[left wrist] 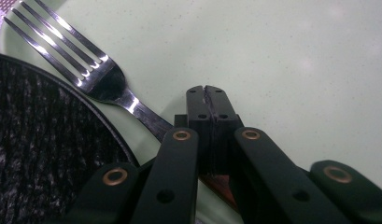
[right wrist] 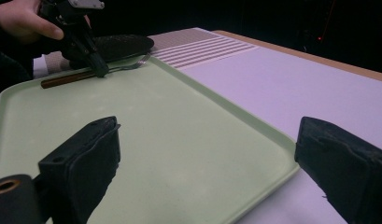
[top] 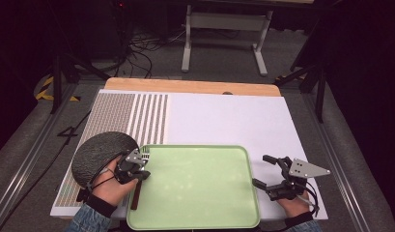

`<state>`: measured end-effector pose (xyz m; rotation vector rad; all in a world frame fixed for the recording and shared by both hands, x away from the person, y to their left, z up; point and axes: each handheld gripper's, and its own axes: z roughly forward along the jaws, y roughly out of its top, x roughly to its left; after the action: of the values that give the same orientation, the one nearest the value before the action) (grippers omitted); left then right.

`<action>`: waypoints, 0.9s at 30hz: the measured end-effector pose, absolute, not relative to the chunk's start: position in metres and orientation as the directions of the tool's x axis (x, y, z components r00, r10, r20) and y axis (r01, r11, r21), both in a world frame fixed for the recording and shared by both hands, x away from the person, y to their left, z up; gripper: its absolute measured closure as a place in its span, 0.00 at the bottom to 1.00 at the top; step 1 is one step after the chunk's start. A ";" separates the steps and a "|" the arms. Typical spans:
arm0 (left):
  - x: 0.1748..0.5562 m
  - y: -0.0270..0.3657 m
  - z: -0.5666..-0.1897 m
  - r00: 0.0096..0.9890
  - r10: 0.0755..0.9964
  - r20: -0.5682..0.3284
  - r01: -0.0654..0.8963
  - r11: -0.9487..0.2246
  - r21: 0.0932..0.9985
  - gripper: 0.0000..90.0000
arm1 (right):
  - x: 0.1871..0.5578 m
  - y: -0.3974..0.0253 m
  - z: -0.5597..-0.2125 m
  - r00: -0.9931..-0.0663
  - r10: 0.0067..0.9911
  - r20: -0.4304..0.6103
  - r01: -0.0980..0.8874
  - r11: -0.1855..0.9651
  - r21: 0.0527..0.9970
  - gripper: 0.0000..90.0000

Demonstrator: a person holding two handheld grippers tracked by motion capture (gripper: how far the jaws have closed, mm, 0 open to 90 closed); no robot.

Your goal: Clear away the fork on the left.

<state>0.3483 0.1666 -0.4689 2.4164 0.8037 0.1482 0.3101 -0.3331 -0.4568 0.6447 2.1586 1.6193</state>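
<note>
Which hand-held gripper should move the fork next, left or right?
Left. The left hand-held gripper is shut at the fork handle on the tray. The right hand-held gripper is open, off the tray's far edge.

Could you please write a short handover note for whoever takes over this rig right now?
Left gripper: jaws shut, tips down at the fork on the tray's left edge; a grip on it cannot be confirmed.
Right gripper: open, empty, beside the green tray at its right edge.
Fork lies on the tray rim next to the dark plate.
Done: fork reached.
Left: probably lifting and placing it; destination unclear.

Table (wood-edged): white mat, green tray, dark plate.
</note>
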 end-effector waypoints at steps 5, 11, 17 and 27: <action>0.348 0.168 -0.469 0.808 0.585 -0.074 0.519 -0.646 0.560 1.00 | 0.310 -0.333 -0.457 -0.829 0.559 -0.018 0.141 0.239 0.961 0.08; 0.348 0.167 -0.468 0.812 0.580 -0.071 0.513 -0.649 0.562 0.99 | 0.310 -0.333 -0.457 -0.828 0.560 -0.019 0.139 0.239 0.961 0.08; 0.346 0.163 -0.463 0.829 0.552 -0.093 0.494 -0.645 0.583 0.96 | 0.310 -0.333 -0.457 -0.828 0.561 -0.017 0.143 0.240 0.960 0.08; 0.337 0.161 -0.448 0.841 0.536 -0.067 0.438 -0.603 0.667 0.65 | 0.310 -0.333 -0.457 -0.829 0.560 -0.018 0.140 0.240 0.961 0.08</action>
<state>0.3371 0.1606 -0.4483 2.3095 0.7060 0.1815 0.3103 -0.3332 -0.4566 0.6448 2.1602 1.6158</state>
